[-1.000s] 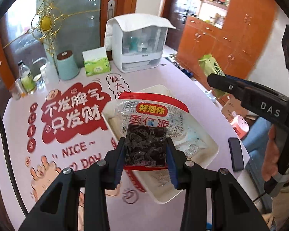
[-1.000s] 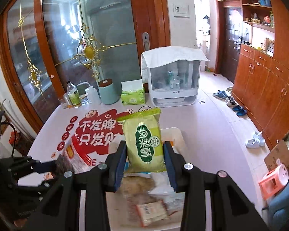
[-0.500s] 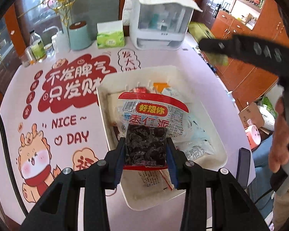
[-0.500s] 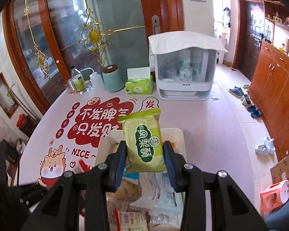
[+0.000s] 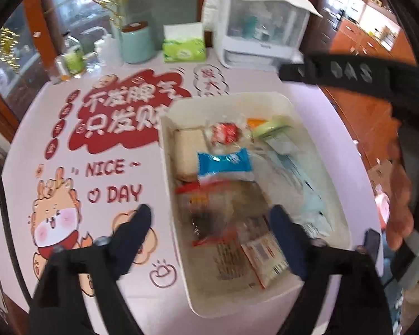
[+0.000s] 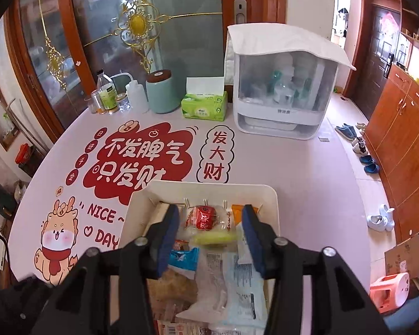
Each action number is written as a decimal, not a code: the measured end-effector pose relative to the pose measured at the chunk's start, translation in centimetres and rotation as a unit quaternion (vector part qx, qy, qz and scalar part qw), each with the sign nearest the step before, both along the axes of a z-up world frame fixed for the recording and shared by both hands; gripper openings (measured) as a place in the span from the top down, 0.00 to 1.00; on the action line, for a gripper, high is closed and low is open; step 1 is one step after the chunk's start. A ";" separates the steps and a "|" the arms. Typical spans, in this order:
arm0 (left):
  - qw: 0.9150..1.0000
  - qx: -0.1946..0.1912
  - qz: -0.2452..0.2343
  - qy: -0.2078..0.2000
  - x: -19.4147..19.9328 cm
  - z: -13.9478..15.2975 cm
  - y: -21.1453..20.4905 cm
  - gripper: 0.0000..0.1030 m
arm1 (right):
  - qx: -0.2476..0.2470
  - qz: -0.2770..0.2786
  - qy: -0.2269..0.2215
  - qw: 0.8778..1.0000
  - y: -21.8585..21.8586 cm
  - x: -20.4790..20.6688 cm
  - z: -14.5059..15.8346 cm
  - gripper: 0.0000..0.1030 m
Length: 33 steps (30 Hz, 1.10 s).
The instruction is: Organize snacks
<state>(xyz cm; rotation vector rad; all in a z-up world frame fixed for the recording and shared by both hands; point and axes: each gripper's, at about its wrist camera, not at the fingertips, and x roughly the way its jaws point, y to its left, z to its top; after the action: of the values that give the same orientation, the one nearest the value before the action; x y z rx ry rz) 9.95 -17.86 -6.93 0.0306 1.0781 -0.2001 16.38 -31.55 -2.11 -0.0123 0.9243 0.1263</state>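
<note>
White tray (image 6: 273, 195) of snacks, tissue box (image 6: 204, 108) beyond

Left gripper (image 5: 209, 217) wide apart, nothing held, over white tray (image 5: 170, 184) of snack packets on the printed worktop (image 5: 69, 128), red-edged packet (image 5: 223, 223) blurred between its fingers, blue packet (image 5: 223, 163) beyond.

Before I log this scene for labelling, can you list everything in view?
bin: 1, white, near table edge, holds the packs
red pack: 1, bin's far end
blue pack: 1, bin's middle
green pack: 1, beside red pack
tissue box: 1, green, table's far side
canister: 1, teal, left of tissue box
bottles: several, left of canister
cabinet: 1, white, right of tissue box
left gripper: open, over bin
right gripper: open, over bin
</note>
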 end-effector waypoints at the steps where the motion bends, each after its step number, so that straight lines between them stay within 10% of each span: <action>1: 1.000 -0.001 0.002 -0.001 0.1 0.1 0.1 0.14 | 0.003 0.000 -0.001 1.000 0.0 -0.1 0.0 0.49; 33: 0.996 0.027 0.045 -0.074 -4.9 6.0 3.2 0.12 | 0.045 -0.004 -0.034 0.998 -0.8 -11.5 3.6 0.39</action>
<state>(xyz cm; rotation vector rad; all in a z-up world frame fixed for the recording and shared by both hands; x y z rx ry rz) 5.05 -14.67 -0.89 0.0451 0.9340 -0.0856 4.83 -32.35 1.46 0.0696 0.8496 0.1584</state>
